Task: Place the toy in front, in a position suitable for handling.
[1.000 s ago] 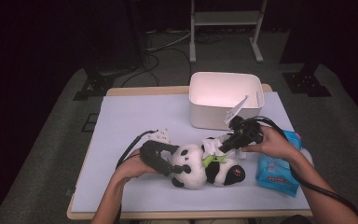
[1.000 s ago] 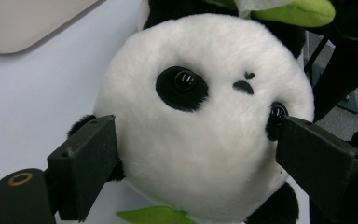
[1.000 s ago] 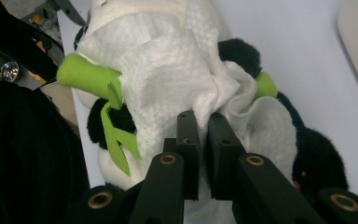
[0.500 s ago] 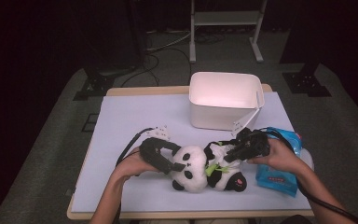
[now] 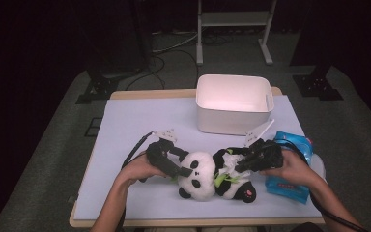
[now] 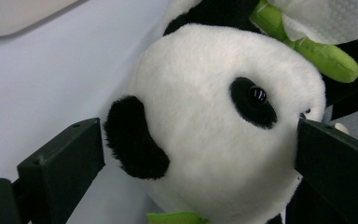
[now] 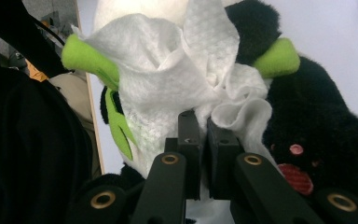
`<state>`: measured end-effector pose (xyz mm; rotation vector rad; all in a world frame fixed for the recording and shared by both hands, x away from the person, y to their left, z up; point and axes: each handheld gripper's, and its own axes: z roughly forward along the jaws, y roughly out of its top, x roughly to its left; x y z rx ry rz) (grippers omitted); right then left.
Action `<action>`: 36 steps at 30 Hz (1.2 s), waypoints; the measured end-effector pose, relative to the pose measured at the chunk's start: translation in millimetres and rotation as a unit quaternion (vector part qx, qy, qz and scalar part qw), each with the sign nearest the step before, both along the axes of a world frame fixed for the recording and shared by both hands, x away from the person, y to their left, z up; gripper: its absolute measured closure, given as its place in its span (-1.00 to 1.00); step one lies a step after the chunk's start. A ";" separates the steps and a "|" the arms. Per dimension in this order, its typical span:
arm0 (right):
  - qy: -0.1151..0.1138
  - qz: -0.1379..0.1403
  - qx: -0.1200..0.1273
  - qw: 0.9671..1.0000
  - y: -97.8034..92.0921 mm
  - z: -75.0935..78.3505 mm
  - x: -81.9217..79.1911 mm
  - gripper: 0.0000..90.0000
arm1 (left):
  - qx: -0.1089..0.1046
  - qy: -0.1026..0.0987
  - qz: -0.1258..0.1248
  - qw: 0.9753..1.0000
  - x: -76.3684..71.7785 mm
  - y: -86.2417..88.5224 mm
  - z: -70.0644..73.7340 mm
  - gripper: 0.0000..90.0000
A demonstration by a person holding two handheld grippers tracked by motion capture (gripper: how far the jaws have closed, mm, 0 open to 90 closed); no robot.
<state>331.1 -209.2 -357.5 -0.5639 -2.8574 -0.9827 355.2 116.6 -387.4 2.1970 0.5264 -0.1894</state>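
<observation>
Panda head (image 6: 214, 135) fills frame center, sitting between the left tool's (image 6: 196, 168) spread black jaws at lower left and lower right. Green stick (image 6: 307, 51) and white wipe (image 6: 321, 18) upper right. Pale surface (image 6: 51, 79) at left.

Panda toy (image 6: 214, 140): body cut off by left gripper view's edges; white wipe (image 7: 177, 88) hides its belly in right gripper view; blue packet (image 5: 290, 169) print too small to read.

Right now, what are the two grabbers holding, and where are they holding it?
The right gripper pinches a crumpled white wet wipe at its bunched lower fold. The left gripper straddles the black-and-white plush panda's head, jaws open.
</observation>
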 end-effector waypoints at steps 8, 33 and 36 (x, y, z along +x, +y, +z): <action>-0.005 0.005 0.002 1.000 -0.6 -1.3 -2.8 0.90 | -0.003 0.045 -0.027 0.999 7.6 -8.1 -12.3 -1.00; -0.033 -0.009 0.018 0.999 5.2 44.6 21.2 0.90 | 0.014 -0.114 -0.063 0.991 6.4 -2.9 26.1 -0.51; -0.038 -0.016 0.020 0.999 3.8 51.9 28.0 0.89 | 0.015 -0.127 -0.069 0.989 3.9 -0.3 27.5 -0.51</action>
